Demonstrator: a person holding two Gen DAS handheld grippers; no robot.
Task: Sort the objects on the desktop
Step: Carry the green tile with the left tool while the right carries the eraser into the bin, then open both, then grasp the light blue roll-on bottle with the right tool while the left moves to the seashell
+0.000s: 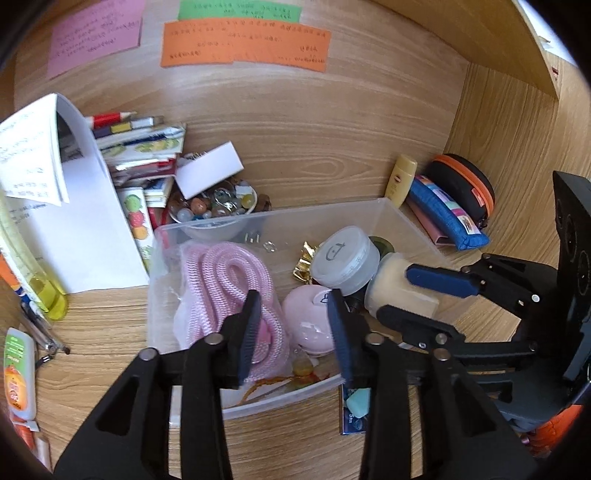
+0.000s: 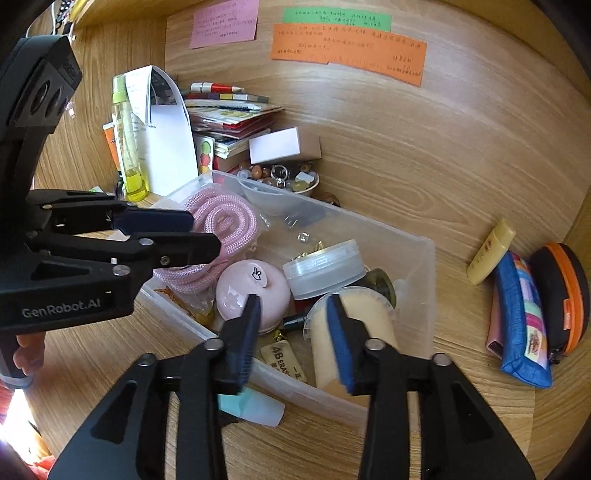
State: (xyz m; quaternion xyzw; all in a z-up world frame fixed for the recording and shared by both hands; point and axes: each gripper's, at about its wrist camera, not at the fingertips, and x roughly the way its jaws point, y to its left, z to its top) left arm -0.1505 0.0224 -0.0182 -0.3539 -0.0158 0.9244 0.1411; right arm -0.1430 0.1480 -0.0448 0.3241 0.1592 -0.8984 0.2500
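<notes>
Three paper notes on the wooden back wall — pink, green, orange.

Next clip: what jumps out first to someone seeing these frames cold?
The clear bin mid-desk, crammed with a coiled pink rope on its left, a pink apple-shaped case and a white-lidded jar. Both grippers hang over it: the left gripper open, the right gripper open over a cream cup. Bright notes line the back wall.

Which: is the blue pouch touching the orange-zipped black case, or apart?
Touching. Right wrist view shows the blue pouch leaning against the black case, no gap.
</notes>
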